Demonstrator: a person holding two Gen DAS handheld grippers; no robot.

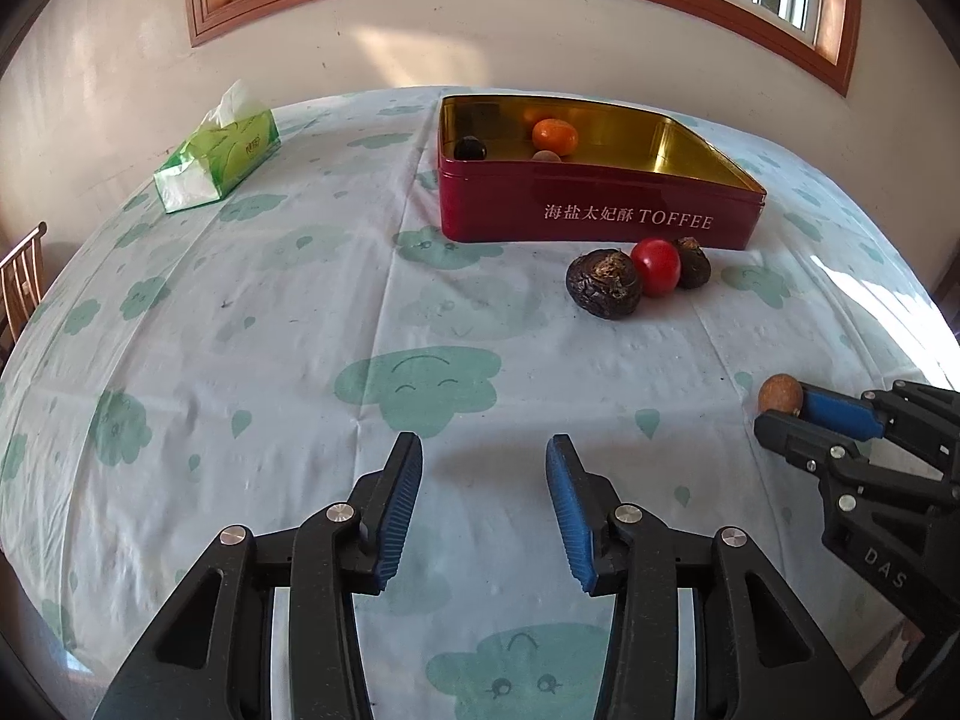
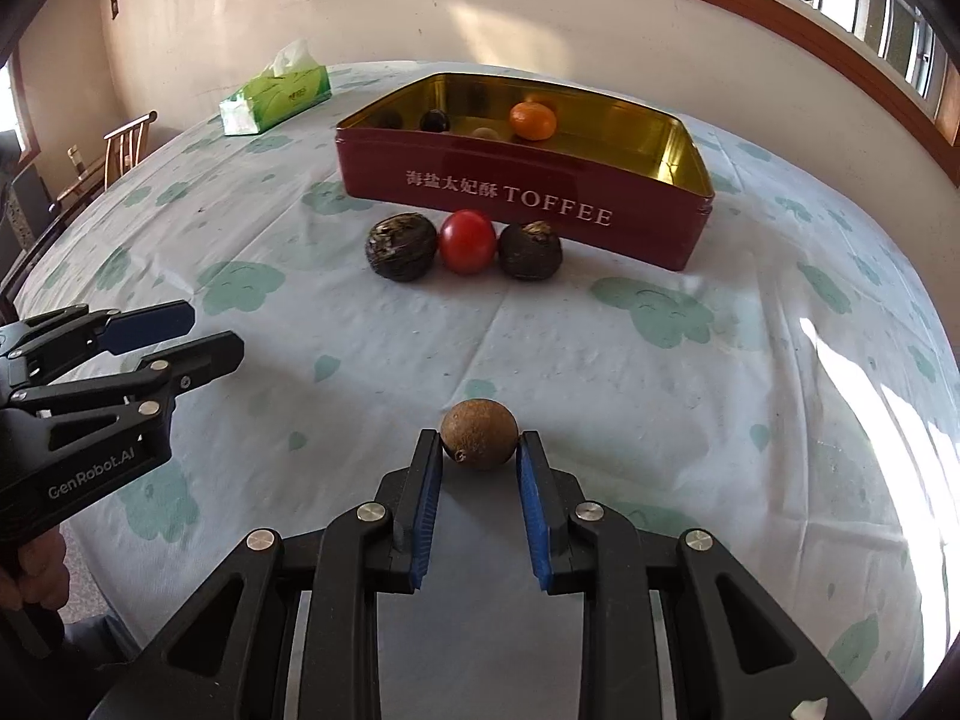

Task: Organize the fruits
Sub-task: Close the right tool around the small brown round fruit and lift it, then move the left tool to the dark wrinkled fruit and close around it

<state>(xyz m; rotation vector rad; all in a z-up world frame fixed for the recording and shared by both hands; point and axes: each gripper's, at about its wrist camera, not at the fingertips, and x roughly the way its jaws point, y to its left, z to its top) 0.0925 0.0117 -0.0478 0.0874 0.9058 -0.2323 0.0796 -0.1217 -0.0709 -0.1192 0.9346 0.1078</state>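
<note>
Cloud-print cloth (image 2: 600,360) covered the table. Ahead of both claws stood a red tin (image 2: 540,204) lettered "TOFFEE". Right claw (image 2: 480,450) gripped a brown fruit (image 2: 479,433); left claw (image 1: 485,456), marked "GenRobot.AI", gaped with nothing between its fingers.

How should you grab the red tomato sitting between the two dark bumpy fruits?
Grip the tomato front to back, coming from above. A dark fruit presses its left side and another its right, so fingers likely won't fit there. The tin stands close behind, so keep the back finger slim. The left hand-held gripper is open and free; the right hand-held gripper holds a brown fruit.
</note>
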